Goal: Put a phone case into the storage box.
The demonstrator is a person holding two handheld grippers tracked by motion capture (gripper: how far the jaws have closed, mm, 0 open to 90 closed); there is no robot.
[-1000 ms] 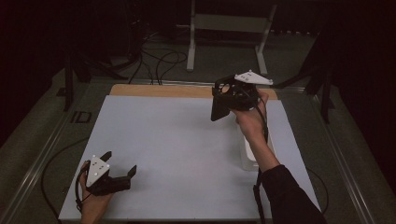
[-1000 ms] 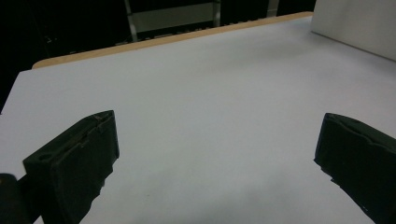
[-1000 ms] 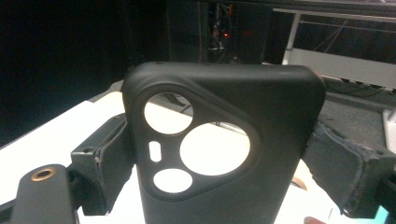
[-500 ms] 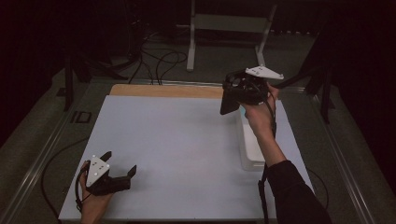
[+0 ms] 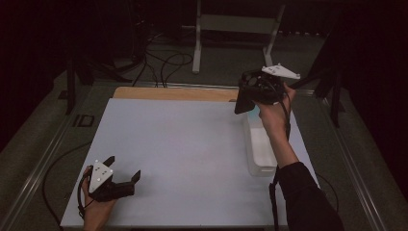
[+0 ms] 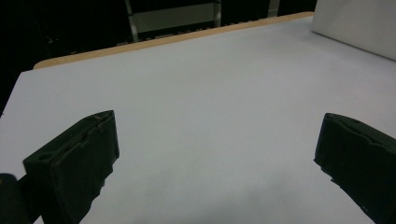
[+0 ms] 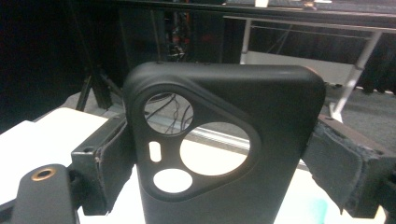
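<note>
Left gripper [image 5: 122,173]: low at the near left corner of the table [image 5: 183,144], held in the person's left hand [image 5: 96,211]; jaws spread wide with nothing between them (in the left gripper view [image 6: 215,154] they stand far apart over bare white surface).

Table: white top with a wooden strip [image 5: 173,93] along the far edge; the same strip shows in the left gripper view [image 6: 177,39].

Case [image 7: 224,144]: black phone case, upright, back facing the camera in the right gripper view; a rounded three-cornered cut-out holds two large round openings, one smaller round hole and a slot. In the high view [image 5: 242,101] it hangs dark below the right gripper, raised above the table's far right part.

Right gripper [image 7: 224,154]: clenched on the case, one jaw pressed to each long side (the case sits squarely between them); in the high view [image 5: 248,98] it is lifted near the far right edge, held in the right hand [image 5: 270,113].

Bin [image 5: 260,149]: pale, long container on the table's right side, below and just nearer than the raised case, partly covered by the right forearm (contents cannot be told).
</note>
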